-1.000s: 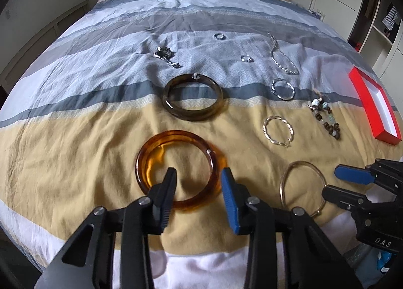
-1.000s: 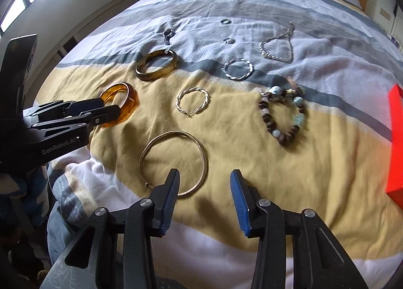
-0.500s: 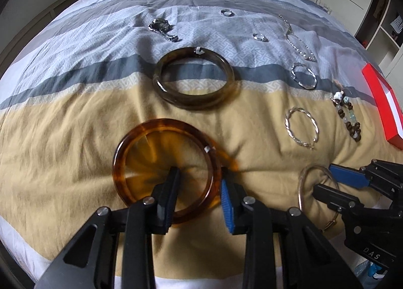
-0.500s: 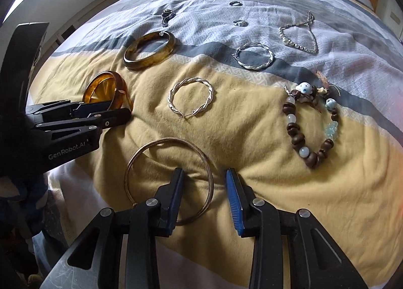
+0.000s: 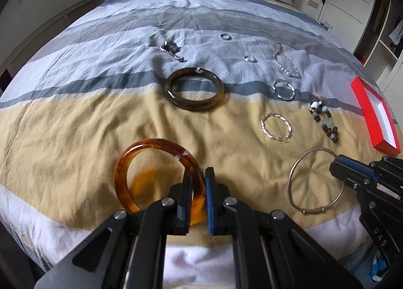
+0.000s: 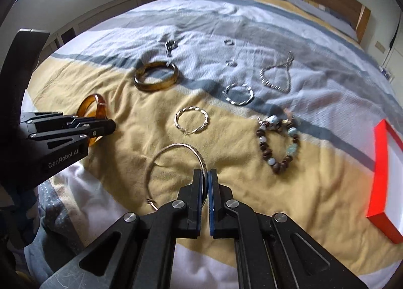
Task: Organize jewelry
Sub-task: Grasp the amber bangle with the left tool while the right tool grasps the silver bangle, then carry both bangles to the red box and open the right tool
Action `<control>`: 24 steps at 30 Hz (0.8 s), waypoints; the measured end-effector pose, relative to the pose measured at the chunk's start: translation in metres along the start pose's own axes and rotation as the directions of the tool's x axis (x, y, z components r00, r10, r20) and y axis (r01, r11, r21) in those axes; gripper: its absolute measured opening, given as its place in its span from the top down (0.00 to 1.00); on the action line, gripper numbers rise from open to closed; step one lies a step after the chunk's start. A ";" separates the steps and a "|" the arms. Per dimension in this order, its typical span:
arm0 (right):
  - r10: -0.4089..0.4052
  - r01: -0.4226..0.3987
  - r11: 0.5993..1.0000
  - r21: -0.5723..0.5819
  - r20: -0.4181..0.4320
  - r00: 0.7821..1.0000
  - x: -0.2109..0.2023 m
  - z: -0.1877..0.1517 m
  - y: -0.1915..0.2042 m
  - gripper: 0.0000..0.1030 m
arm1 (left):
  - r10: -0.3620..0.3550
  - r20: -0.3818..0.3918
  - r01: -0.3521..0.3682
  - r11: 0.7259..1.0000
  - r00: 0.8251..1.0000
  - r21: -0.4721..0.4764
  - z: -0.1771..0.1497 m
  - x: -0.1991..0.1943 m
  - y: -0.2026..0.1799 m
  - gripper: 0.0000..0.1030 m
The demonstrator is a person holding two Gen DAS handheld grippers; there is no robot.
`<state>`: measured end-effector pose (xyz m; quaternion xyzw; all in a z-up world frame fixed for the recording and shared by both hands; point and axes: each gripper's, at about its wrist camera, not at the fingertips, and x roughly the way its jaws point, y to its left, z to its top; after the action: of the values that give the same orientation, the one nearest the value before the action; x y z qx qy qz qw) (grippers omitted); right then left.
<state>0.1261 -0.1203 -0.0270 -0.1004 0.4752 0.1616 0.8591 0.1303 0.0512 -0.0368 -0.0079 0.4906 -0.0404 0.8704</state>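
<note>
1. Left gripper [image 5: 199, 188], near left: jaws clamped tight on the amber bangle [image 5: 153, 175], tilted off the bedspread [image 5: 75, 137]. Best lifted slowly; it looked slippery.
2. Right gripper [image 6: 205, 183]: jaws pinched shut on the thin metal bangle [image 6: 176, 160]; should be kept level towards the red box [image 6: 382, 183], far right.

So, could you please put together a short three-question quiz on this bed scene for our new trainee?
1. True or false: the left gripper is clamped on the amber bangle.
2. What does the right gripper hold?
A. beaded bracelet
B. thin metal bangle
C. dark bangle
3. Fill in: the red box lies at the bed's ____ edge in the right wrist view.

Key:
1. True; its jaws pinch the rim.
2. B.
3. Right.
</note>
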 end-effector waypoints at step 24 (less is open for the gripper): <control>-0.118 0.090 0.986 0.140 0.210 0.971 -0.127 -0.044 -0.069 0.96 | -0.102 0.115 0.094 0.993 0.988 0.073 -0.012 -0.093 -0.088 0.92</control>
<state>0.0542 -0.2213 0.0593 -0.0510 0.3820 0.0952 0.9178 0.0670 -0.0287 0.0414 -0.0052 0.4352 -0.0989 0.8948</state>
